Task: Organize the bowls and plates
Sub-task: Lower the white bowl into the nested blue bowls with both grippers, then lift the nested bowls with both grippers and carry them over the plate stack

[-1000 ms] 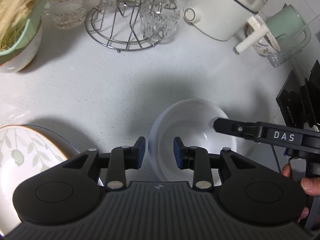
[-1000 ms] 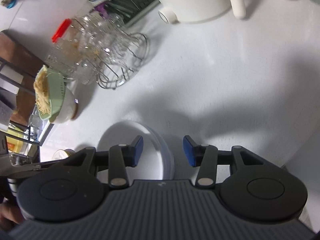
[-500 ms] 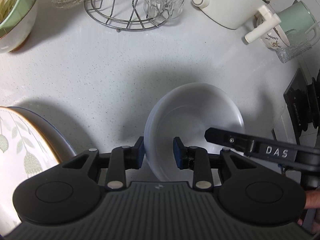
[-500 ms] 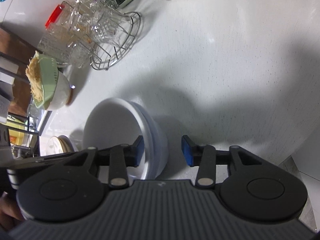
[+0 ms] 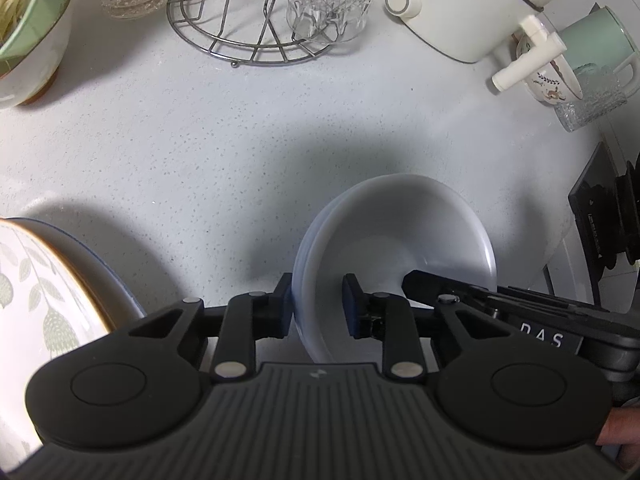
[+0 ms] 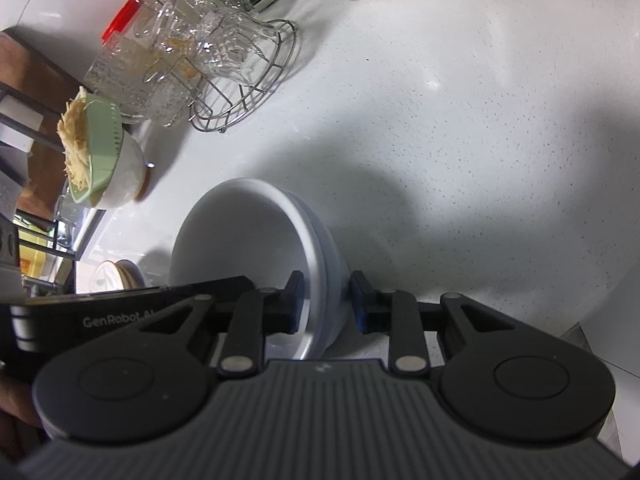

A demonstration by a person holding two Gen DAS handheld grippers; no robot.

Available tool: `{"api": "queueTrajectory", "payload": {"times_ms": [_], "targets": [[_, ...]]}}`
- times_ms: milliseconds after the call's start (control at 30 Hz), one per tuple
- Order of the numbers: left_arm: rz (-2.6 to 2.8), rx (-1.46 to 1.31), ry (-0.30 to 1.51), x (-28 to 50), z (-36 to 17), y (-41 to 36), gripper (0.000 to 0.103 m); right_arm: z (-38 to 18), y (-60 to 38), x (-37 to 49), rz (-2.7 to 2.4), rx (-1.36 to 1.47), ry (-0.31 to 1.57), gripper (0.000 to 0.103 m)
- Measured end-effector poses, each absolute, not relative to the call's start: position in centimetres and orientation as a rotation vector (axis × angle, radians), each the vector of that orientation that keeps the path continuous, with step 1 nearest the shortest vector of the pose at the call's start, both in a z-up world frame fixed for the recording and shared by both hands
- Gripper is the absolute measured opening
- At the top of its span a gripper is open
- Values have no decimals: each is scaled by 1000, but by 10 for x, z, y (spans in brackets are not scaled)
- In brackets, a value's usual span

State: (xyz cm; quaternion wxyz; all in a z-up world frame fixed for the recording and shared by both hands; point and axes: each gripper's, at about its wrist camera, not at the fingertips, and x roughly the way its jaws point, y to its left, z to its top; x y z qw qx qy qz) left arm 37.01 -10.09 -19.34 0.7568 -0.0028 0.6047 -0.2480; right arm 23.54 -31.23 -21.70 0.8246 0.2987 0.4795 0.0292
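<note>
Two nested white bowls (image 5: 400,232) stand on the speckled white counter (image 5: 200,140). My left gripper (image 5: 318,304) straddles the stack's left rim. Its outer pad lies against the wall and its inner pad is inside the bowl with a gap. The jaws are closing. In the right wrist view the bowls (image 6: 240,240) have my right gripper (image 6: 326,300) astride their right rim, one pad inside and one just outside. Those jaws are closing too and do not press. A leaf-patterned plate (image 5: 36,304) lies at the lower left of the left wrist view.
At the back stand a wire rack (image 5: 248,28) with glass cups, a white pot (image 5: 460,12), a mint mug (image 5: 592,40), and a green strainer in a white bowl (image 6: 100,160). A person's hand (image 5: 616,432) holds the right gripper's handle.
Both grippers have drawn in over the bowls, whose rims now sit between the jaws. Both pairs of jaws have narrowed, the right pair more. The bowls fill more of each view.
</note>
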Motion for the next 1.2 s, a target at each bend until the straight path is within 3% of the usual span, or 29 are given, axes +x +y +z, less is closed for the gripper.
{"api": "queueTrajectory", "payload": {"times_ms": [1200], "targets": [[-533,-94,1156,316,-80,-16,29,-107,-251,203,125,540,899,28]]}}
